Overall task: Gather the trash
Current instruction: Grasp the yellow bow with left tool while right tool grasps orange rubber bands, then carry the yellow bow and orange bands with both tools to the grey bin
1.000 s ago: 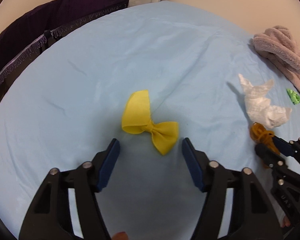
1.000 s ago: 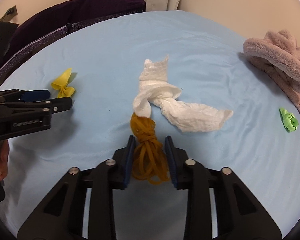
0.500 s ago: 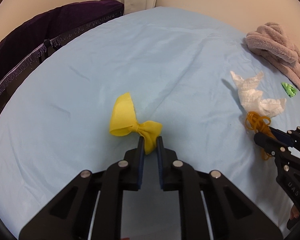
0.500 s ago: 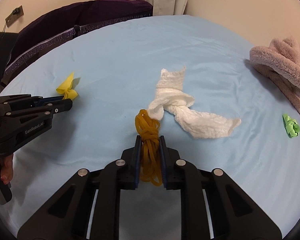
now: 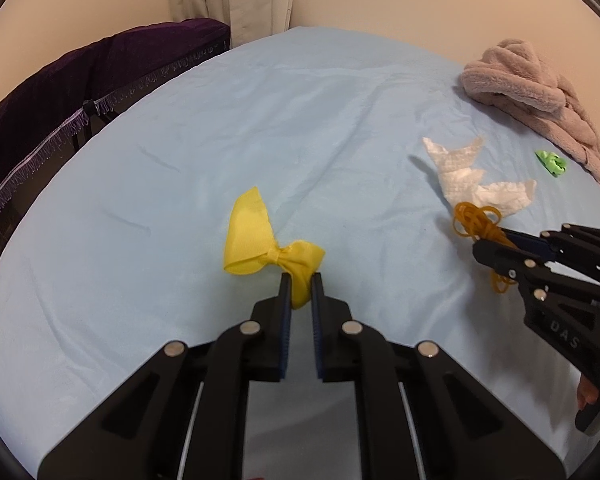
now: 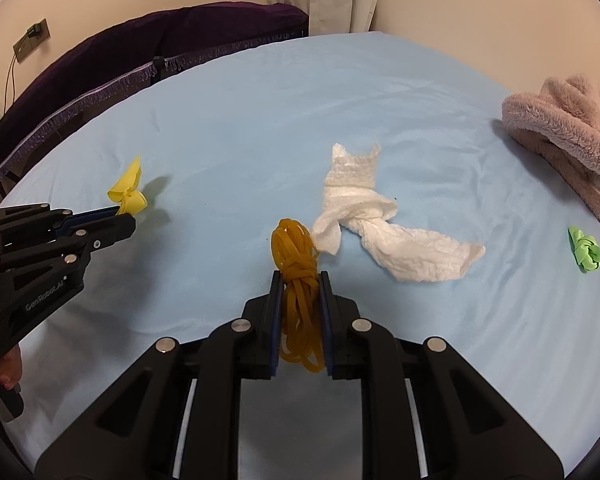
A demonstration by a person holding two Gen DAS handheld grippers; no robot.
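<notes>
Blue bedsheet (image 5: 300,120) is lying mostly bare toward its far edge — left gripper (image 5: 299,280) is clenching yellow bow (image 5: 268,244), right gripper (image 6: 300,280) is clenching rubber bands (image 6: 296,264).

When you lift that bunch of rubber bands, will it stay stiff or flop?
Probably flop: the rubber bands are thin loops hanging loose below the right gripper. They look light. A loop might slip free, since only the knotted middle is pinched.
</notes>
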